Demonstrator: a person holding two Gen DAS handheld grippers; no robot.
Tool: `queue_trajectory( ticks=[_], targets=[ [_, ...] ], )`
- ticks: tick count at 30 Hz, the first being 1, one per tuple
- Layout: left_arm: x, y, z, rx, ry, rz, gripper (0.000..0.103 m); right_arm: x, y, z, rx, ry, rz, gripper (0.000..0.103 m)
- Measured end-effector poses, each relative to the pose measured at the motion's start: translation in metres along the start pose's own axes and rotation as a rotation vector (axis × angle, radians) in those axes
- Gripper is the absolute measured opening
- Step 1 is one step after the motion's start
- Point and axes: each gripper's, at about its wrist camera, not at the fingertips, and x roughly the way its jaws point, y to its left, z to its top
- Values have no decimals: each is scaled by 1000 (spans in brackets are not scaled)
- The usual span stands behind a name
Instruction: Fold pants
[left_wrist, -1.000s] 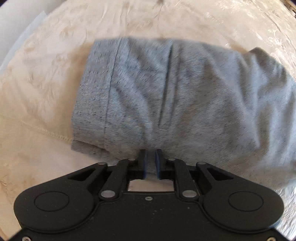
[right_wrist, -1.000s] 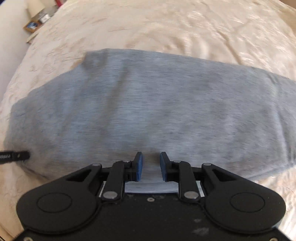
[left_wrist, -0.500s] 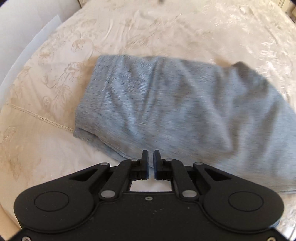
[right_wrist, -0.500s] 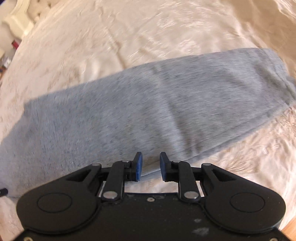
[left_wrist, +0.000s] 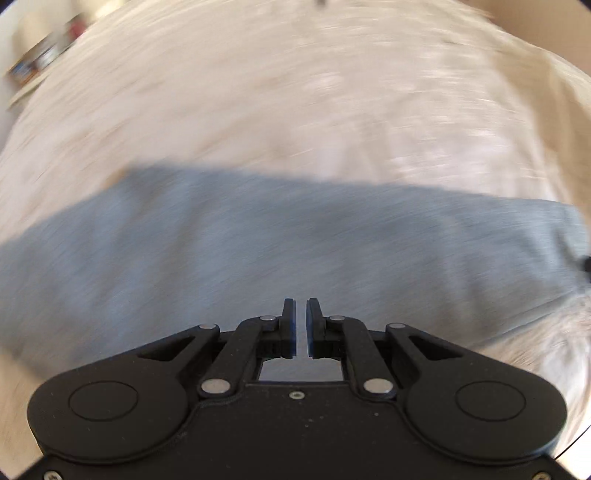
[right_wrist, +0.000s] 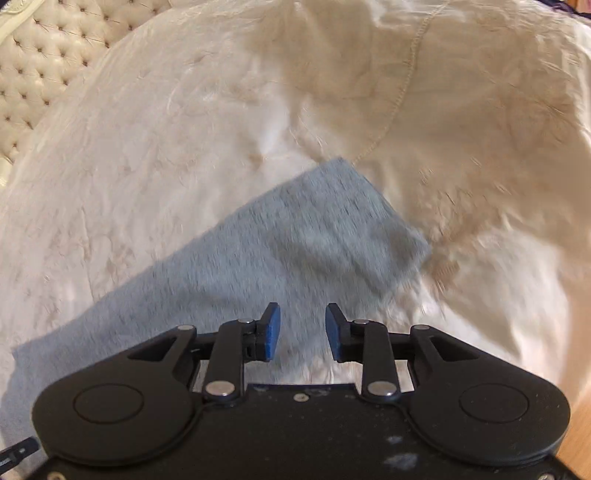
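Note:
Grey pants (left_wrist: 258, 254) lie folded in a long flat band on a cream bedspread (left_wrist: 295, 92); the left wrist view is blurred by motion. My left gripper (left_wrist: 301, 325) hovers over the near edge of the band, its jaws almost together with a thin gap and nothing between them. In the right wrist view one squared end of the pants (right_wrist: 332, 236) points away to the right. My right gripper (right_wrist: 302, 328) is open and empty above that end's near edge.
The cream embroidered bedspread (right_wrist: 184, 129) surrounds the pants. A tufted headboard (right_wrist: 40, 55) stands at the far left of the right wrist view. Blurred objects on a side surface (left_wrist: 33, 66) show at the top left of the left wrist view.
Both views have swung fast. The left gripper moved from the waistband end to the middle of the band. The right gripper moved toward the other end and opened wider.

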Motion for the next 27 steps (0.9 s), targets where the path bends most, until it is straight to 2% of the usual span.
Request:
queue_trajectory(
  ticks=[4, 8, 11, 12, 13, 14, 16, 21, 25, 27],
  targets=[
    [25, -62, 36, 49, 7, -45, 16, 19, 7, 22, -77, 34, 41, 30],
    [38, -91, 65, 1, 24, -77, 16, 37, 19, 30, -160, 49, 75, 30],
    [52, -100, 84, -29, 37, -61, 16, 62, 16, 34, -181, 66, 13, 28],
    [57, -103, 89, -29, 42, -55, 16, 72, 11, 36, -178, 76, -32, 24],
    [61, -106, 94, -30, 46, -51, 16, 82, 2, 40, -166, 87, -59, 16],
    [66, -109, 97, -31, 51, -49, 16, 82, -14, 46, -154, 103, -38, 12],
    [77, -114, 101, -32, 70, -42, 16, 83, -23, 50, -139, 114, 2, 10],
    [117, -122, 84, -45, 158, 0, 16, 78, -31, 47, -198, 103, 28, 8],
    [110, -133, 75, 57, 101, 35, 16, 72, -38, 49, -170, 112, 42, 8],
    [88, -131, 74, 42, 31, 44, 16, 68, -39, 52, -160, 119, 49, 10]
  ],
)
